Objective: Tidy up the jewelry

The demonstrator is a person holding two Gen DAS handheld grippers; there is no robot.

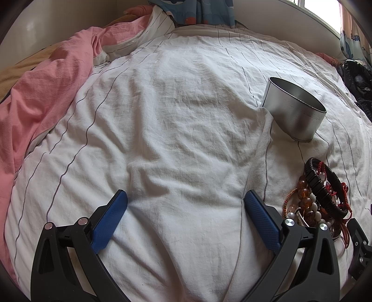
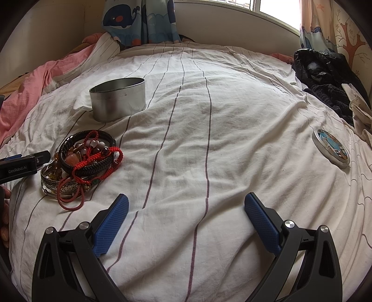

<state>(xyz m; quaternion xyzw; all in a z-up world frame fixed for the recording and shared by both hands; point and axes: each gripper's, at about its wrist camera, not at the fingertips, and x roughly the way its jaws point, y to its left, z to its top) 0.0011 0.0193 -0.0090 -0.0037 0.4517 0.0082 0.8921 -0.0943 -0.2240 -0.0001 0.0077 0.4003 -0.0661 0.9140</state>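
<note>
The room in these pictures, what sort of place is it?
Most likely a home bedroom. The work surface is a bed with a wrinkled striped white sheet and a pink quilt bunched at one side, and whale-print curtains hang by a bright window.

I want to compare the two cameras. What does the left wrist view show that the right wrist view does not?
Only the left wrist view: the left hand-held gripper, open above bare sheet. Only the right wrist view: the round lid, the dark clothes and the right hand-held gripper, also open. Both show the silver tin, the jewelry pile and the striped white sheet.
</note>
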